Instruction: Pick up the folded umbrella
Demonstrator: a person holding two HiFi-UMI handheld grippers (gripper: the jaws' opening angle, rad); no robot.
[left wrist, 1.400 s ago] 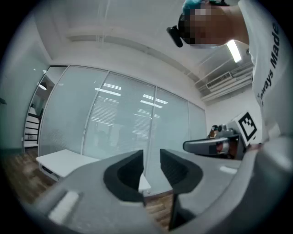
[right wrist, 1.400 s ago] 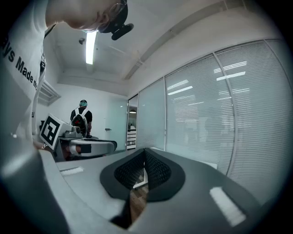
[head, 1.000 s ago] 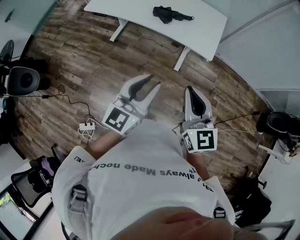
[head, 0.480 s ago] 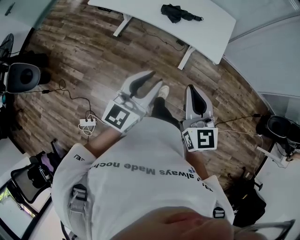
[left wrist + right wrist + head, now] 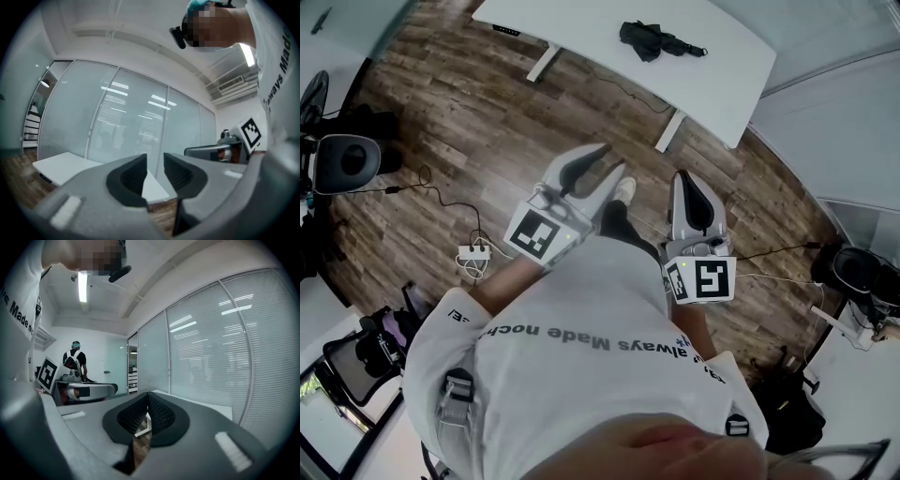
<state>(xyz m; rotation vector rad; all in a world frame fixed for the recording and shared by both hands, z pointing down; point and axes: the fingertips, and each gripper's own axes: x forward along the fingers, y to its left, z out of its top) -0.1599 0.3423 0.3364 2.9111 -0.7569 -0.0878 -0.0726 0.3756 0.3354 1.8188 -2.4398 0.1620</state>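
The folded black umbrella [image 5: 654, 40] lies on the white table [image 5: 572, 26] at the top of the head view, well ahead of both grippers. My left gripper [image 5: 602, 165] is held level over the wood floor, its jaws open with nothing between them; in the left gripper view [image 5: 154, 163] a gap shows between the pads and the table [image 5: 61, 166] lies beyond. My right gripper [image 5: 685, 180] is shut and empty, its pads meeting in the right gripper view [image 5: 148, 398]. The umbrella is not seen in either gripper view.
A power strip [image 5: 473, 253] with cables lies on the floor at left. An office chair [image 5: 342, 159] stands far left, another chair [image 5: 862, 267] at right. Glass partitions [image 5: 140, 122] back the table. The person's shoe [image 5: 625, 190] shows between the grippers. Another person [image 5: 75, 359] stands far off.
The person has stepped towards the table: a shoe has come into view and the table and umbrella lie a little nearer. Both grippers keep their pose, left open, right shut.
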